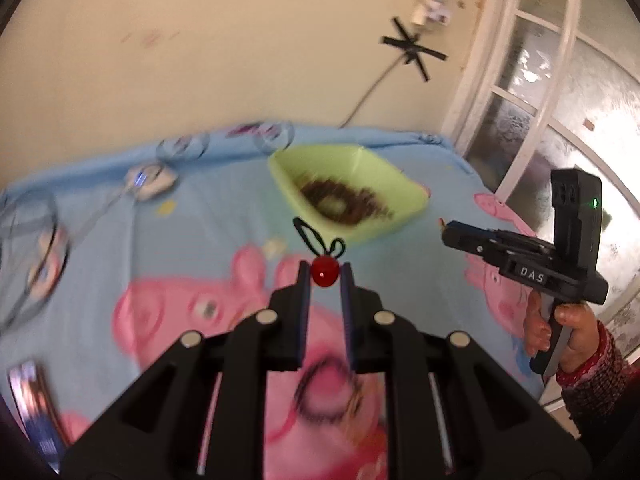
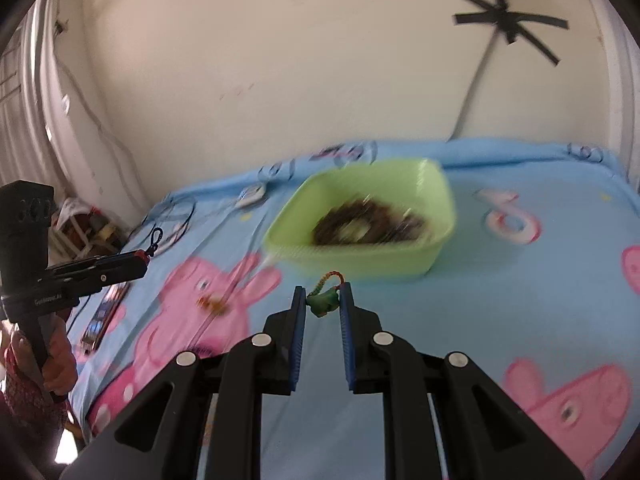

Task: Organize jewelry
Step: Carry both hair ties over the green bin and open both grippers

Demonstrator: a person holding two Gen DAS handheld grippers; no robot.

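My left gripper (image 1: pixel 325 274) is shut on a red bead charm (image 1: pixel 324 273) with a black cord loop (image 1: pixel 310 236), held above the bed. My right gripper (image 2: pixel 323 300) is shut on a green charm (image 2: pixel 322 301) with a multicoloured cord (image 2: pixel 328 280). A light green bowl (image 1: pixel 394 184) with a dark brown beaded piece (image 1: pixel 342 200) inside sits just ahead of both grippers; it also shows in the right wrist view (image 2: pixel 352 258). The right gripper (image 1: pixel 444 226) shows at the right of the left wrist view, and the left gripper (image 2: pixel 142 258) at the left of the right wrist view.
The blue cartoon-pig bedsheet (image 2: pixel 520 300) covers the bed. A small orange item (image 2: pixel 212 303) lies on the sheet. A phone (image 2: pixel 104 316) lies at the left edge. Cables and a white device (image 1: pixel 150 180) lie at the back left. The wall is behind, a window (image 1: pixel 532 92) at right.
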